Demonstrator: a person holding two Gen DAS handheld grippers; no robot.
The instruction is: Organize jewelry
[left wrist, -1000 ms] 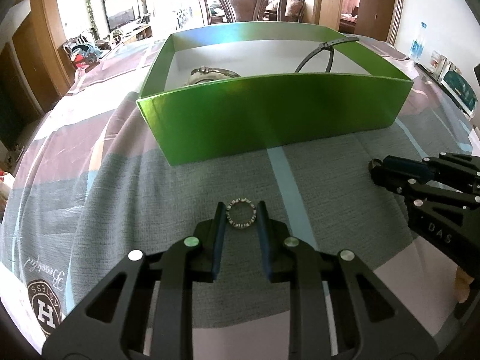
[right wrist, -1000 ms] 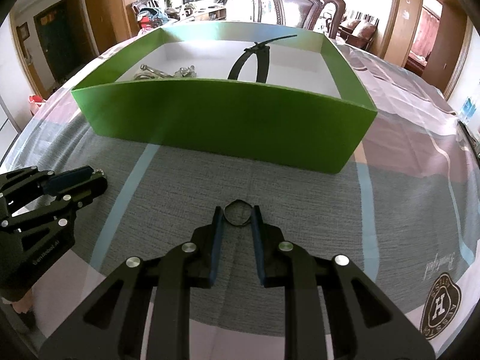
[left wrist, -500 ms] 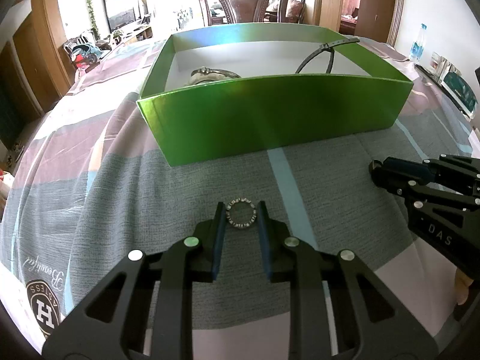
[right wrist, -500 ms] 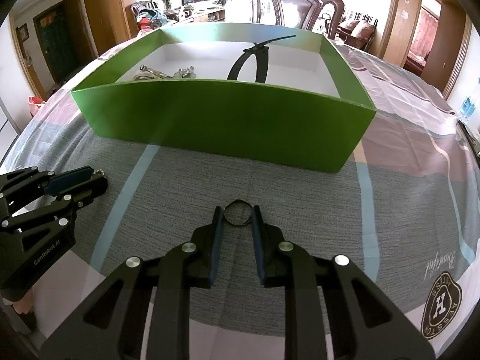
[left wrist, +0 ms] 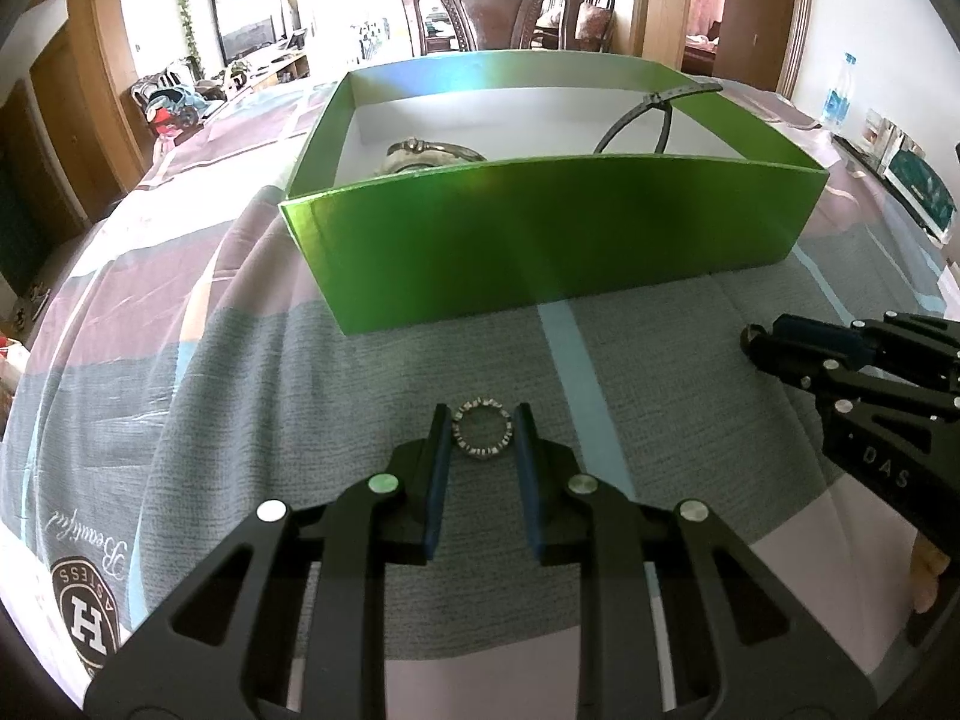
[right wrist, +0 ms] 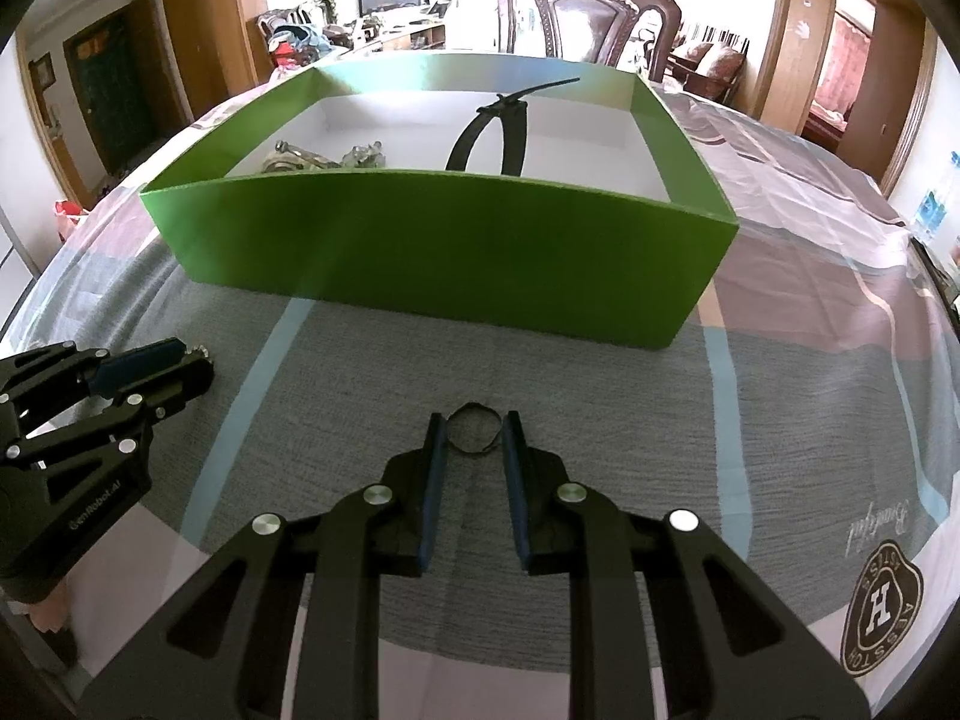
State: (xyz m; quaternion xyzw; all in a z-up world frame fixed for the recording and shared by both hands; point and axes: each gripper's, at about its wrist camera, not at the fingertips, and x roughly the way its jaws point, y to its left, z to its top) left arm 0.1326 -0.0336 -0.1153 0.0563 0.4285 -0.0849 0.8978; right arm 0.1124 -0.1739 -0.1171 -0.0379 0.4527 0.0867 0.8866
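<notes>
The left gripper (left wrist: 482, 420) has its fingers (left wrist: 437, 468) clamped on a beaded ring (left wrist: 482, 427), which is pinched flat between the two blue pads just above the striped cloth (left wrist: 240, 396) covering the counter. The right gripper (right wrist: 475, 427) has its fingers (right wrist: 433, 468) clamped on a thin dark ring (right wrist: 475, 427), likewise held at the pad tips over the grey band of the cloth. Each gripper shows at the edge of the other's view, the two well apart, both short of the green box (left wrist: 540, 240). Inside the box, a metal bracelet (left wrist: 429, 153) lies at the left and a dark strap (left wrist: 645, 114) leans over the far right rim. A carved wooden chair (right wrist: 591, 15) stands beyond the counter. Compared with a second ago, nothing has shifted: both grips, both rings and the box contents sit exactly as they did.
</notes>
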